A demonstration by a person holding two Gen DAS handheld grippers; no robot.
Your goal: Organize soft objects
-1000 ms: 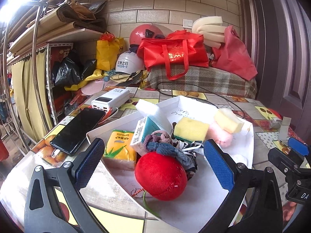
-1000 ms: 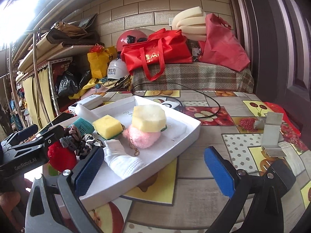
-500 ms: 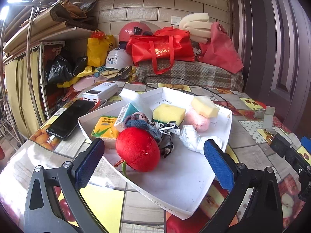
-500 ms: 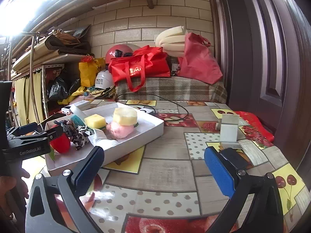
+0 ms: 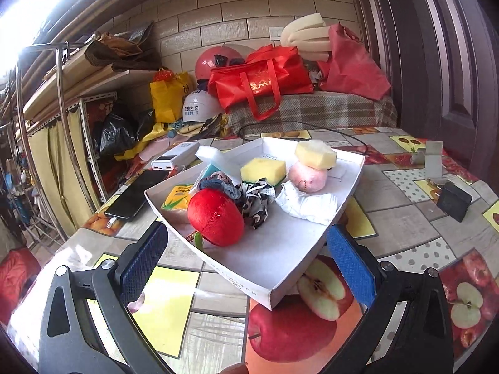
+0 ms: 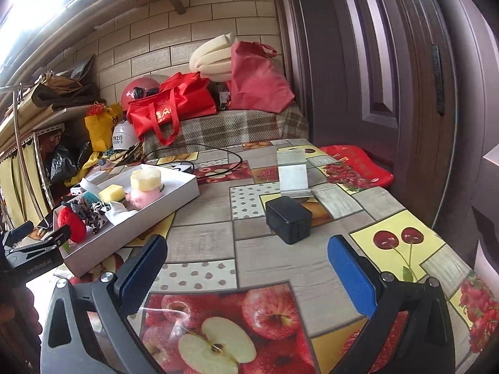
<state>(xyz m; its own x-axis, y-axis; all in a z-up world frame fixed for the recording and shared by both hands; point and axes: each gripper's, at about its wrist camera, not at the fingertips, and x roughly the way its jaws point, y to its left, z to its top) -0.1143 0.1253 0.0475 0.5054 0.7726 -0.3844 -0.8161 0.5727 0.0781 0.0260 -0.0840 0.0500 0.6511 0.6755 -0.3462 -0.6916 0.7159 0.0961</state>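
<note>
Fruit-patterned oilcloth carries the white tray of soft objects, and with both the left gripper and right gripper spread wide and empty, a low reach risks nudging its corner.

"GenRobot.AI" on the left gripper; Chinese characters on white helmet.
</note>
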